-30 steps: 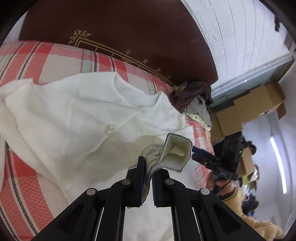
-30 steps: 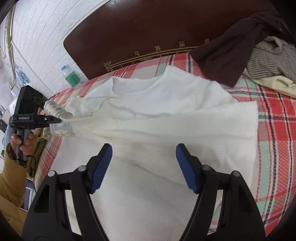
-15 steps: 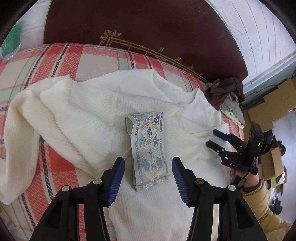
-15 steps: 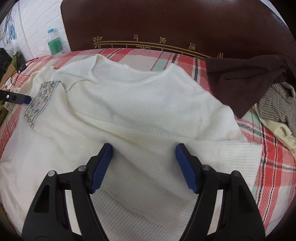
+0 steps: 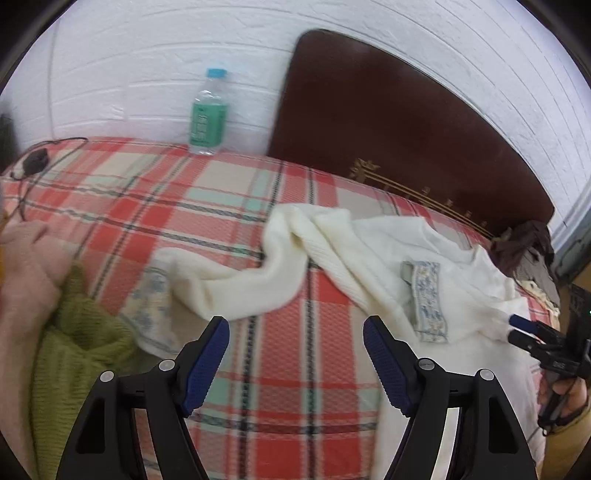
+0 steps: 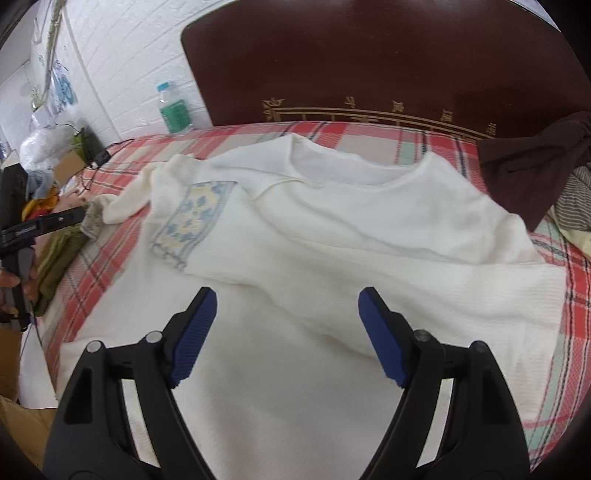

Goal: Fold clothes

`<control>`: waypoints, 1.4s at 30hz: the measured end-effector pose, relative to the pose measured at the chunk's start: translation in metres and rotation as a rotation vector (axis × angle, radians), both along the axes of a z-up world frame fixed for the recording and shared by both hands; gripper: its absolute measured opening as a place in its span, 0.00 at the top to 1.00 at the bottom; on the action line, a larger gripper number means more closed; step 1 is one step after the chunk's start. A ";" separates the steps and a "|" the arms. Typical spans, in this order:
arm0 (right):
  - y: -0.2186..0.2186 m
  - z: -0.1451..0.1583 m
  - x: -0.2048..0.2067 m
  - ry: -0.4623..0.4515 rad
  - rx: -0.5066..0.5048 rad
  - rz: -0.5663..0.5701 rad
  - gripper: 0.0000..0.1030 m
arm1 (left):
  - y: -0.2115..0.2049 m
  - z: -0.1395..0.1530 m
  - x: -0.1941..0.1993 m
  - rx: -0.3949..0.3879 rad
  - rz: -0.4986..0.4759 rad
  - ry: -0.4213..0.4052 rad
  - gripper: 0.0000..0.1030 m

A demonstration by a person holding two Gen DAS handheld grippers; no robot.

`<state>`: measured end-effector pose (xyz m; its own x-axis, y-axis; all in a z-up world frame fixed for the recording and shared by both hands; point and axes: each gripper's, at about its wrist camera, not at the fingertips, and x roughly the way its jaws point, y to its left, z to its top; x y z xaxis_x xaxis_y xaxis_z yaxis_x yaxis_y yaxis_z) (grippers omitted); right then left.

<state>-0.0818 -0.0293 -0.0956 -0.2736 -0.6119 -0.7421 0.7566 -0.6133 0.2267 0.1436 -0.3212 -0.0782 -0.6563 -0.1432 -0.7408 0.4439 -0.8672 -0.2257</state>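
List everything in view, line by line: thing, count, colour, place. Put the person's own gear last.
sweater: one, cream, spread on the bedspread, one patterned cuff folded onto its chest
bedspread: one, red and pale plaid, under it all
headboard: one, dark brown with gold trim, at the wall
water bottle: one, clear with green label, beside the headboard
dark brown garment: one, by the sweater's shoulder
striped garment: one, grey, beside it
olive knit: one, at the bed's edge
left gripper: black with blue pads, open, over plaid
right gripper: same colours, open, over the sweater

White brick wall (image 5: pixel 369 22), dark wooden headboard (image 6: pixel 369 62) with gold trim, red plaid bedspread (image 5: pixel 295 369)
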 end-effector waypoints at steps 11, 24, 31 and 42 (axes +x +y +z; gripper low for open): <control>-0.005 -0.006 0.046 -0.081 -0.049 0.027 0.22 | -0.066 -0.048 -0.022 -0.105 0.161 -0.219 0.27; 0.019 -0.005 0.050 -0.132 -0.102 -0.045 0.21 | -0.054 0.000 -0.017 0.264 -0.059 0.038 0.87; 0.036 -0.001 0.052 -0.140 -0.150 -0.063 0.21 | -0.017 0.053 -0.037 0.438 -0.231 0.180 0.87; 0.054 0.013 0.055 -0.118 -0.236 -0.057 0.21 | 0.101 0.092 -0.132 0.415 -0.548 0.081 0.87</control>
